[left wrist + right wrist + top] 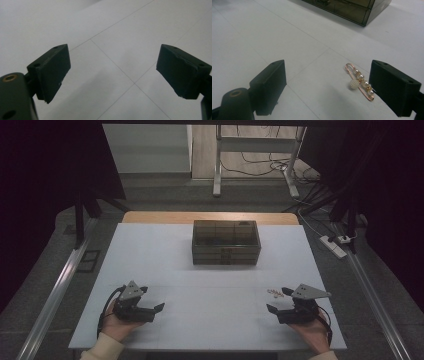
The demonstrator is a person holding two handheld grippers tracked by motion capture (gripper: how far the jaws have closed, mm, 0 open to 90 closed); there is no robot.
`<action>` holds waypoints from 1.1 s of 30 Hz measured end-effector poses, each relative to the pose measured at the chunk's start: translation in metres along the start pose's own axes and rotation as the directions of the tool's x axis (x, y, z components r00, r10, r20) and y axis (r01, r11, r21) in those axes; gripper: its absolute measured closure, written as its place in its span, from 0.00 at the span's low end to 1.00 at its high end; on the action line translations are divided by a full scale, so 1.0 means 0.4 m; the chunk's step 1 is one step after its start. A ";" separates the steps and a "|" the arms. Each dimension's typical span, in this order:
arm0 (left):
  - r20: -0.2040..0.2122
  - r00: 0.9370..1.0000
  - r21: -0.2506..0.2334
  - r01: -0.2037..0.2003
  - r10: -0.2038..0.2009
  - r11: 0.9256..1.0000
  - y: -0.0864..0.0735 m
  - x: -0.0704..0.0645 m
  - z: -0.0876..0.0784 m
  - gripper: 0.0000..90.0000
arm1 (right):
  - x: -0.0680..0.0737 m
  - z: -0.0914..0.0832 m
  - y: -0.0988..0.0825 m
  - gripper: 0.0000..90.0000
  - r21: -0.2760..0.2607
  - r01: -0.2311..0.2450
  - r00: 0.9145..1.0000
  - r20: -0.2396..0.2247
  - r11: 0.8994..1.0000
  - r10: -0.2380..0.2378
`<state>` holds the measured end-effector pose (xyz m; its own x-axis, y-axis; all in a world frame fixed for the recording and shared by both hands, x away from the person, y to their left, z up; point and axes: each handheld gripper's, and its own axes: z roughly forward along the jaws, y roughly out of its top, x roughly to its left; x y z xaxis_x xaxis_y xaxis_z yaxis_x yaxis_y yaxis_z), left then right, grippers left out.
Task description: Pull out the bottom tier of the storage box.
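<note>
Pin (360, 81) — thin rose-gold metal wire, glossy pearl-like beads, one rough-textured white bead. Box (226, 242) — dark smoky translucent plastic, glossy. Table cover (200, 305) smooth matt white; bare wood at far edge. Right gripper (327, 87) pads matt black, slightly rough.

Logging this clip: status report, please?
Left gripper and right gripper open, empty. Pearl pin flat on table by right gripper. Path clear.

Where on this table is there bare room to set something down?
The wide white stretch between the left tool and right tool is bare, as are the strips either side of the dark box. Tightest spot: beside the right tool, where the pearl pin lies.
</note>
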<state>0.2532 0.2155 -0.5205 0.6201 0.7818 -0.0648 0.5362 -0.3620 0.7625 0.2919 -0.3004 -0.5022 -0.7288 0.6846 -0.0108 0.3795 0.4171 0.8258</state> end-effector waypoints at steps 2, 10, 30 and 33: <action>0.009 1.000 -0.001 0.000 0.000 1.000 0.002 0.004 0.002 0.13 | -0.005 0.002 -0.003 0.16 0.008 -0.004 1.000 0.001 1.000 0.004; 0.040 0.999 0.002 0.002 -0.003 1.000 0.001 0.005 0.006 0.14 | -0.007 0.011 0.001 0.16 0.005 -0.010 1.000 0.010 1.000 0.010; 0.037 0.999 0.009 0.010 -0.011 1.000 0.001 -0.007 0.016 0.14 | -0.016 0.004 -0.001 0.16 -0.017 -0.048 0.999 -0.005 0.999 0.048; 0.035 0.999 0.006 0.004 -0.005 1.000 0.002 -0.010 0.015 0.14 | -0.011 0.004 0.001 0.16 -0.020 -0.043 0.999 0.003 0.999 0.043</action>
<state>0.2546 0.2091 -0.5234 0.6371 0.7655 -0.0906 0.5425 -0.3618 0.7582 0.2960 -0.3023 -0.5026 -0.7103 0.7035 0.0228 0.3989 0.3756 0.8366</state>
